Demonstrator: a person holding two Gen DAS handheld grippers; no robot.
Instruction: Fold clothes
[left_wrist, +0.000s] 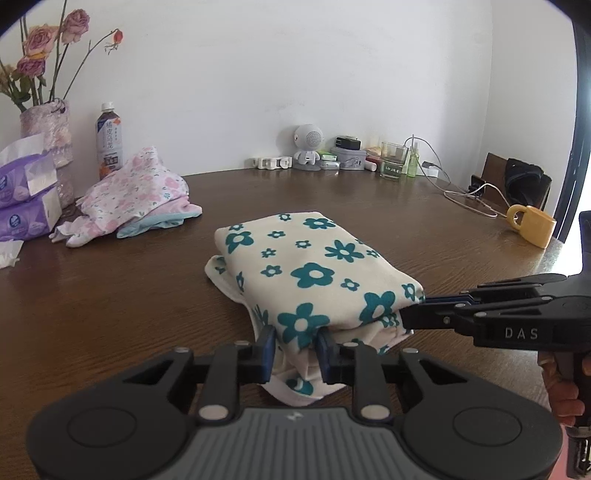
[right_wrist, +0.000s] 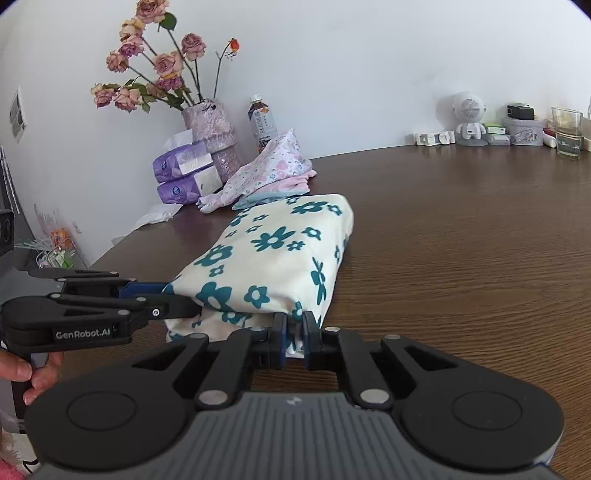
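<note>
A cream cloth with teal flowers (left_wrist: 314, 269) lies folded into a thick bundle on the brown wooden table (left_wrist: 110, 302). My left gripper (left_wrist: 295, 349) is shut on the near edge of its layers. My right gripper (left_wrist: 413, 314) comes in from the right and pinches the bundle's near right corner. In the right wrist view the same cloth (right_wrist: 273, 251) stretches away from my right gripper (right_wrist: 294, 341), whose blue pads clamp its near end. The left gripper (right_wrist: 173, 299) holds the cloth's left corner there. A hand grips each tool's handle.
A pile of pink floral clothes (left_wrist: 136, 192) lies at the back left beside tissue packs (left_wrist: 26, 199), a vase of dried roses (left_wrist: 48, 129) and a drink bottle (left_wrist: 109, 140). Along the wall stand a white speaker figure (left_wrist: 306, 146), a glass (left_wrist: 393, 160), cables and a yellow padlock-shaped object (left_wrist: 532, 225).
</note>
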